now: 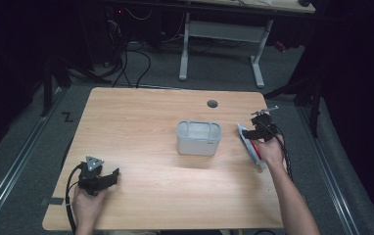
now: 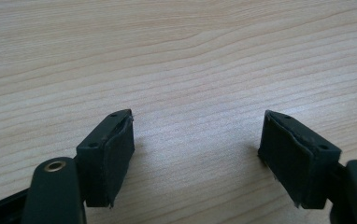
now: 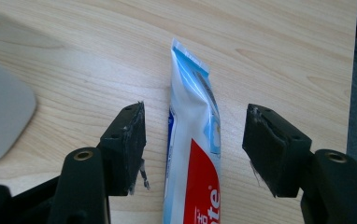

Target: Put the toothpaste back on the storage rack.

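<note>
Two fingers of my right gripper (image 3: 193, 140) stand released, straddling the tube (image 3: 193, 154) without touching; it lies on the counter (image 1: 141, 127) at three o'clock of the bin (image 1: 199, 137). My left gripper (image 2: 197, 154) is released too.

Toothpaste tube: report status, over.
Right tongs open, straddling toothpaste tube, no grip. Left tongs open over bare table. Nothing in the way.

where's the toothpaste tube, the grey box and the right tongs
toothpaste tube (image 3: 193, 140), right gripper view, white middle of the tube
grey box (image 1: 198, 138), high view, front wall
right tongs (image 3: 193, 149), right gripper view, gap midway between the open tips
</note>
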`<action>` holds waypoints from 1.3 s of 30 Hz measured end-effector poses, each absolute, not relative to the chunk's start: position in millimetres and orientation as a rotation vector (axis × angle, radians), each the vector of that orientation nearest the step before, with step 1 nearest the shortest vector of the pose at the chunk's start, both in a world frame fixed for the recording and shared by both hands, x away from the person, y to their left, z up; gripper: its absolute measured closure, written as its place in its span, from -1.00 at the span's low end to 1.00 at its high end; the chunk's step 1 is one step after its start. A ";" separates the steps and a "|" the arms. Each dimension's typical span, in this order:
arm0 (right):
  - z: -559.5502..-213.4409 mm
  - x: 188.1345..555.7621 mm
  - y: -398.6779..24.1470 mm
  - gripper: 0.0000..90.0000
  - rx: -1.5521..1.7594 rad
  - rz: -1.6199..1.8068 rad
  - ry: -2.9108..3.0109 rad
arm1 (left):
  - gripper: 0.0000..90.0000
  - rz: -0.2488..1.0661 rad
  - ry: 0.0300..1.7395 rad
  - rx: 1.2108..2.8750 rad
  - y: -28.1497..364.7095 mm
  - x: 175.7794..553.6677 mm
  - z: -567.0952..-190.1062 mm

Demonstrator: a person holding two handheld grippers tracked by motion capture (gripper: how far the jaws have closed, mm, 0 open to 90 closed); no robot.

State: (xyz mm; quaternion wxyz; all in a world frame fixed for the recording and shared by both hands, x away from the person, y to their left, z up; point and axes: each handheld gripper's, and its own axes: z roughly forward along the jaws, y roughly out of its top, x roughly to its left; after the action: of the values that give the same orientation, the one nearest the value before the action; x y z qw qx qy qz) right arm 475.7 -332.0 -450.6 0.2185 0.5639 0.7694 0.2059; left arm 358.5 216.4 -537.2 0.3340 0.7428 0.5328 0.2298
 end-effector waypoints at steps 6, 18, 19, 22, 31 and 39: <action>-465.6 488.0 -331.3 -0.13 1.602 0.522 2.148 | -0.40 0.600 1.392 1.939 216.4 358.5 -537.2; -481.8 504.1 -337.2 -0.12 1.710 0.458 2.145 | -0.40 0.601 1.395 1.937 216.4 358.6 -537.2; -484.0 506.2 -337.1 -0.11 1.720 0.448 2.149 | -0.40 0.602 1.395 1.937 216.4 358.6 -537.2; -487.7 508.6 -337.2 -0.06 1.736 0.447 2.164 | -0.40 0.602 1.395 1.937 216.4 358.6 -537.2; -497.7 514.1 -329.4 0.14 1.708 0.395 2.220 | -0.40 0.601 1.395 1.938 216.5 358.5 -537.2; -490.8 517.9 -327.1 0.28 1.707 0.340 2.290 | -0.40 0.600 1.396 1.932 216.8 358.6 -537.3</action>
State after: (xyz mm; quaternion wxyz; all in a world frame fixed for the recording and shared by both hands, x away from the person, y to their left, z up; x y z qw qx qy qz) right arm 517.9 -327.1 -490.8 0.1322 0.5882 0.7892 0.1173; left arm 358.6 216.8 -537.3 0.3352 0.7406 0.5350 0.2298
